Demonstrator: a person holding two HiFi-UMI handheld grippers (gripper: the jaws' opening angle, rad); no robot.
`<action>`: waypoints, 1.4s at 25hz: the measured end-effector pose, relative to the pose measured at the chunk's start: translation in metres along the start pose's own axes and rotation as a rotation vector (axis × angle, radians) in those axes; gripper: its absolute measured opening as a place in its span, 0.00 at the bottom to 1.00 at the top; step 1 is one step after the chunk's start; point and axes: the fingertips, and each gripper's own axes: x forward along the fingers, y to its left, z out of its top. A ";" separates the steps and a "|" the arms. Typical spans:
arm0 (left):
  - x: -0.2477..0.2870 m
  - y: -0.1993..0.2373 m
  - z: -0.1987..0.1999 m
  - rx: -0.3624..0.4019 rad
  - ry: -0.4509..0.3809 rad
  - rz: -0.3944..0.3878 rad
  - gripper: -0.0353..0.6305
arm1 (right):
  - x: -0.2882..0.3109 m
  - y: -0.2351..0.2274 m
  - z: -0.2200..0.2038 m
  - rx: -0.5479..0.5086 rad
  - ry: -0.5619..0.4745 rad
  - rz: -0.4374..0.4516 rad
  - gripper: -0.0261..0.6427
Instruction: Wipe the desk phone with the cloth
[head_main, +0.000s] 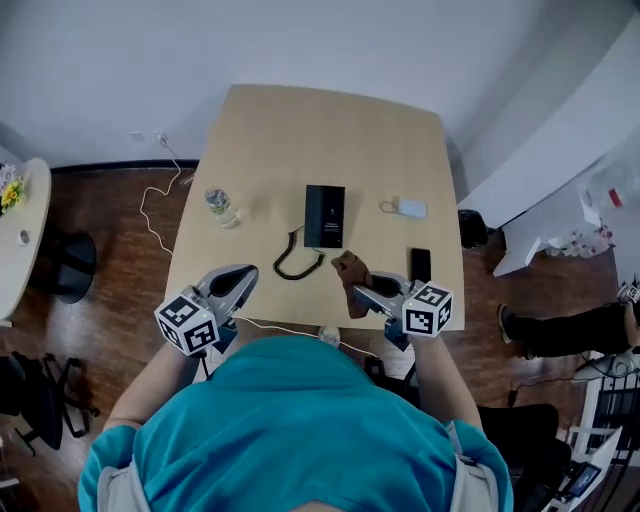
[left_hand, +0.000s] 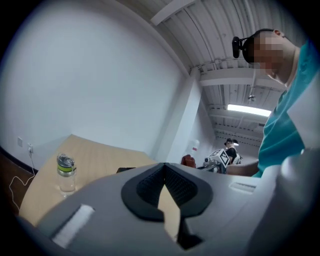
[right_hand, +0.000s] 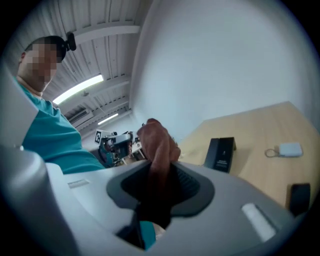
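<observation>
Phone (head_main: 324, 215), black and flat, lies near the middle of the head view on the pale wooden desk (head_main: 300, 130). Its coiled cord (head_main: 292, 262) loops from its lower left corner toward the near edge, and nothing touches it. The brown cloth (head_main: 350, 268) is just below and to the right of it in the frame, bunched and standing up out of the right gripper (head_main: 362, 290), whose jaws are closed on its lower part. The right gripper view shows the fabric pinched between the pads, with a crumpled wad sticking out past the tips. Held that way, a free lump of cloth is at the front, probably as the wiping face, so the hard jaws need not rub the phone. The cloth is near the phone but apart from it, so the wipe looks not yet begun. The left gripper (head_main: 238, 284) hangs at the lower left of the frame, over the near edge of the desk and well apart from the phone. Its jaws meet at the tips with nothing between them, and only desk shows through the gap lower down. It looks kept out of the way, yet close enough to steady the phone if that slid. A water bottle (head_main: 220, 206) stands left of the phone. A small white gadget (head_main: 410, 208) on a cable lies to the phone's right, and a dark mobile (head_main: 420, 264) lies beside the right gripper, all clear of the phone.
</observation>
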 end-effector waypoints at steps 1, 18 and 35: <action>-0.018 -0.001 -0.002 0.005 0.003 -0.019 0.06 | 0.004 0.017 -0.004 0.015 -0.030 -0.018 0.21; -0.167 -0.064 -0.015 -0.049 -0.029 -0.079 0.06 | -0.050 0.186 -0.039 -0.011 -0.167 -0.174 0.21; -0.180 -0.222 -0.089 -0.013 -0.026 0.039 0.06 | -0.141 0.231 -0.152 -0.047 -0.090 -0.043 0.21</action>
